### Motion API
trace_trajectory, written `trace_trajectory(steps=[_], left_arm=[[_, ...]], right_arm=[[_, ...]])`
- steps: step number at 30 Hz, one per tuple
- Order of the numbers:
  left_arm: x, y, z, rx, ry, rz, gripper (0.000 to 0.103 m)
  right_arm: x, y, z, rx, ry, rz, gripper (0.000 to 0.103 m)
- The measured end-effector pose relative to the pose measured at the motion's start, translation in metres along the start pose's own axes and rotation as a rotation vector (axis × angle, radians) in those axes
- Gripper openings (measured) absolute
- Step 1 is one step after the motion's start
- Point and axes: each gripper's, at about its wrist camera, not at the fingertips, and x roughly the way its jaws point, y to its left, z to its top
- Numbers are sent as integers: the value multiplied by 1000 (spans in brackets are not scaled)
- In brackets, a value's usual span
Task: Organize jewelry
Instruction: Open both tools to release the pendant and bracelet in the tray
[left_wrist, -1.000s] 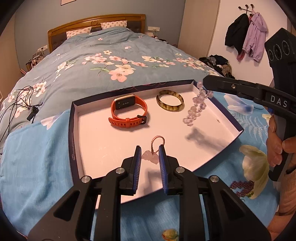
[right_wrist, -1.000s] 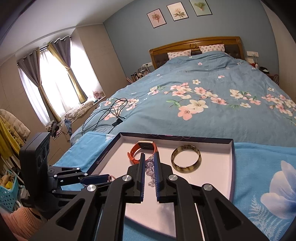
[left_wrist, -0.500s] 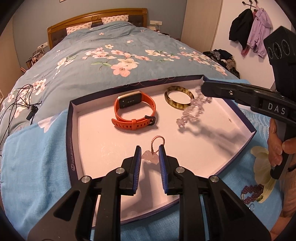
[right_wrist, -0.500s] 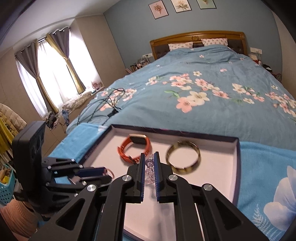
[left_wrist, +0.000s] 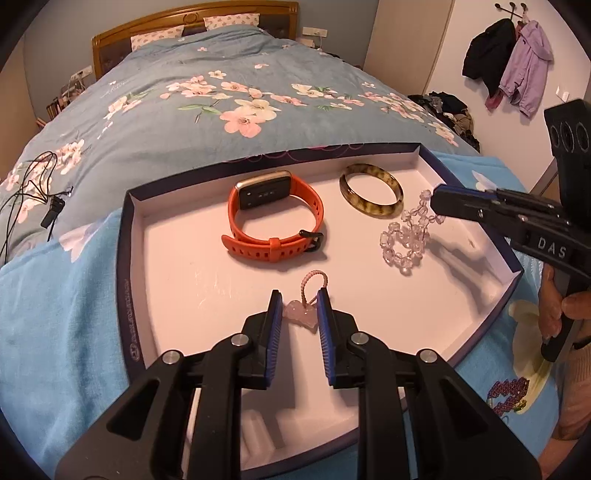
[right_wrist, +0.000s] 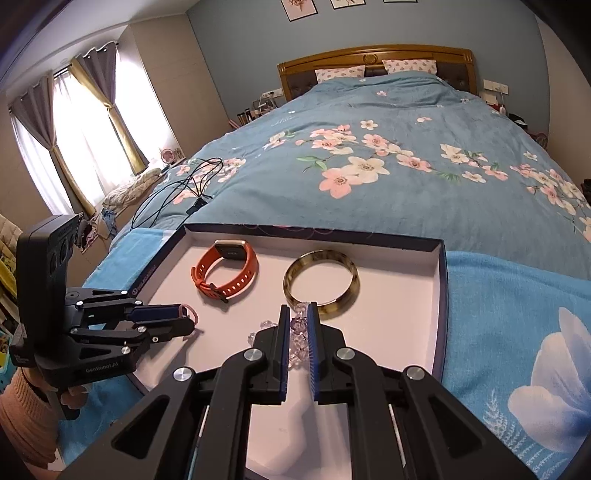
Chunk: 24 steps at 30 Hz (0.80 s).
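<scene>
On the bed lay a white tray (left_wrist: 177, 266). Over its near part the left gripper (left_wrist: 298, 308) was closed on a pink pendant (left_wrist: 301, 314); behind sat a watch (left_wrist: 275, 221) and a bangle (left_wrist: 371, 194). At the right, the right gripper (right_wrist: 297, 325) pinched a crystal bracelet (left_wrist: 406, 236), which hung down onto the tray.

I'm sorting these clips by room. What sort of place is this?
A bedroom, almost surely: a big bed with a wooden headboard and pillows, curtains at the window, and coats hung on wall hooks. The tray sits on the bed.
</scene>
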Motion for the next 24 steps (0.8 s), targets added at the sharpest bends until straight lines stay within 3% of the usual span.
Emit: trace_trajectory(steps=[9,10,12,14,17,24], left_arm=[[0,9,5,-45,5,-23,24],[-1,10,5,-51,3,-25,28],[-4,13,5,-72,-5,-36,31],[-8,15,4,-91,-14,-40,32],[-21,18,2,-112,-48,-20,36],[-74,7,-20,-57,-171,13,44]], right_arm=[[4,-8,-4,21,36,-35,13],[4,-9,-4,26,38,-41,18],[2,-10,-5,30,40,-50,20],[-2,-11,-7,31,35,-61,28],[-9,-10,-11,24,25,-84,37],[-47,1,-25,-2,-39,-43,38]])
